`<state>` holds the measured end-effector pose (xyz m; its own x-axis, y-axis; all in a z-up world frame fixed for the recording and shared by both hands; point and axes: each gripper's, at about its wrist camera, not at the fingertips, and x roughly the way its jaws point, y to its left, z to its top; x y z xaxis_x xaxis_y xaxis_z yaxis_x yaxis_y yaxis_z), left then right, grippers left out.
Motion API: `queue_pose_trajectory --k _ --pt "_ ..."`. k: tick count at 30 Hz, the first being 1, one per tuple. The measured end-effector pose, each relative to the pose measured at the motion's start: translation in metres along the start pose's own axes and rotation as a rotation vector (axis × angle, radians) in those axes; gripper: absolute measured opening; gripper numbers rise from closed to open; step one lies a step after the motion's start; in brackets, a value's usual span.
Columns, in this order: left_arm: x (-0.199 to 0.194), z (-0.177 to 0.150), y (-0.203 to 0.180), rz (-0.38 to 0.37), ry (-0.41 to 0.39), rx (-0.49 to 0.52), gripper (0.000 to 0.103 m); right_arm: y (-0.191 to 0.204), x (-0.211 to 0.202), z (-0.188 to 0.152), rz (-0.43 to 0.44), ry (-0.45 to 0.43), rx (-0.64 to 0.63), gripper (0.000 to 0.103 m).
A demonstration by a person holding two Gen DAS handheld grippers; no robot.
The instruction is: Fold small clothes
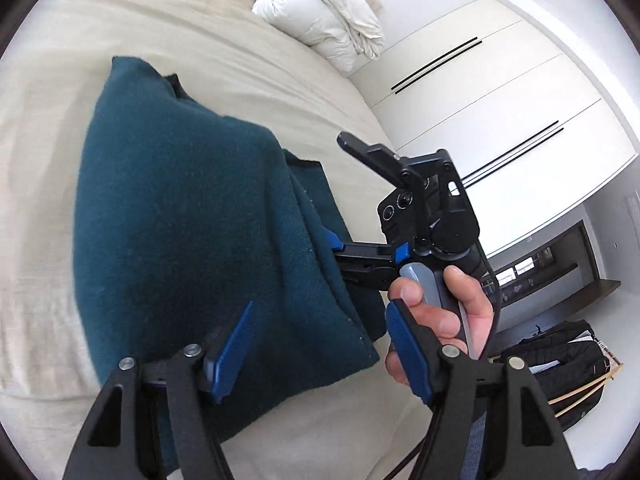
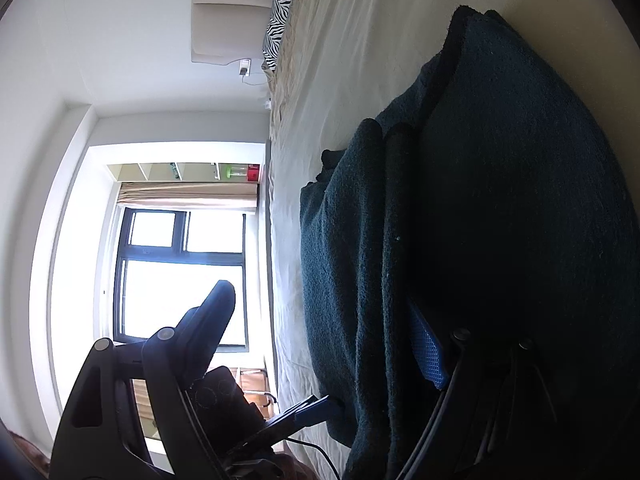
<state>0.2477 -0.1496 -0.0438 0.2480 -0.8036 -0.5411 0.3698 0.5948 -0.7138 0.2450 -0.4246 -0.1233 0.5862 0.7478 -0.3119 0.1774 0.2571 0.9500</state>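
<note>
**Ana:** Cream bedsheet (image 1: 224,60) filled the room's foreground, with white wardrobe doors (image 1: 500,92) behind. Where was the left gripper (image 1: 320,360)?

**Ben:** Its blue pads (image 1: 234,354) stood apart, nothing pressed between them. The teal fleece garment (image 1: 192,220) lay on the bed directly ahead and slightly left of that gap, its near edge passing under the left pad.

**Ana:** And the right gripper (image 2: 320,356)?

**Ben:** Also spread wide. In its own view one blue pad (image 2: 430,354) sat low against the fleece's (image 2: 500,220) edge, the other finger clear against the window (image 2: 184,264). I couldn't tell whether that pad touched cloth.

**Ana:** Long axis?

**Ben:** It ran away from both grippers, towards the folded duvet (image 1: 320,16). The right gripper flanked its right edge; the left was nearest the front hem, so I'd judge that the next fold starts there.
</note>
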Motion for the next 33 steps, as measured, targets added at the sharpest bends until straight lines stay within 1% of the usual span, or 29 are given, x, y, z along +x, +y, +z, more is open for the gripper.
queue_pose_trajectory --k 3,5,6,7,8,9,10,12,14,19,26,27,28,29,31,33 --pt "-0.028 -0.011 0.015 0.036 -0.042 0.008 0.070 0.010 0.008 -0.002 -0.068 0.028 -0.052 0.080" --pt "-0.040 -0.023 0.031 0.040 -0.048 -0.025 0.070 0.017 0.012 -0.002 -0.137 0.047 -0.098 0.080" --pt "-0.042 -0.024 0.038 0.039 -0.050 -0.047 0.069 0.019 0.015 -0.002 -0.187 0.055 -0.121 0.075" --pt "-0.044 -0.025 0.045 0.030 -0.052 -0.064 0.068 0.021 0.018 -0.005 -0.241 0.064 -0.149 0.063" --pt "-0.044 -0.026 0.048 0.023 -0.055 -0.073 0.068 0.023 0.024 -0.006 -0.296 0.079 -0.180 0.055" --pt "-0.042 -0.020 0.045 0.026 -0.056 -0.073 0.068 0.025 0.032 -0.006 -0.350 0.096 -0.203 0.036" --pt "-0.042 -0.021 0.044 0.033 -0.056 -0.067 0.068 0.026 0.038 -0.008 -0.398 0.105 -0.220 0.025" --pt "-0.041 -0.021 0.037 0.035 -0.054 -0.051 0.068 0.028 0.038 -0.009 -0.456 0.091 -0.256 0.015" --pt "-0.032 -0.020 0.026 0.031 -0.049 -0.036 0.068 0.035 0.033 -0.010 -0.473 0.073 -0.286 0.013" --pt "-0.026 -0.015 0.017 0.013 -0.045 -0.020 0.068 0.052 0.009 -0.010 -0.478 0.043 -0.342 0.012" --pt "-0.015 -0.009 0.002 0.004 -0.036 0.011 0.068 0.057 -0.034 0.008 -0.485 0.000 -0.334 0.012" --pt "-0.015 -0.008 0.000 0.000 -0.034 0.016 0.068 0.058 -0.045 0.004 -0.484 -0.012 -0.333 0.012" --pt "-0.014 -0.008 -0.002 -0.002 -0.031 0.022 0.068 0.058 -0.052 0.010 -0.480 -0.020 -0.329 0.012" --pt "-0.014 -0.008 -0.002 -0.002 -0.028 0.028 0.068 0.060 -0.050 0.011 -0.473 -0.021 -0.323 0.012" --pt "-0.011 -0.008 -0.003 -0.001 -0.022 0.032 0.068 0.047 -0.057 0.007 -0.478 -0.017 -0.306 0.012" --pt "-0.007 -0.007 -0.004 0.006 -0.011 0.037 0.068 0.033 -0.065 0.010 -0.516 -0.020 -0.287 0.012"
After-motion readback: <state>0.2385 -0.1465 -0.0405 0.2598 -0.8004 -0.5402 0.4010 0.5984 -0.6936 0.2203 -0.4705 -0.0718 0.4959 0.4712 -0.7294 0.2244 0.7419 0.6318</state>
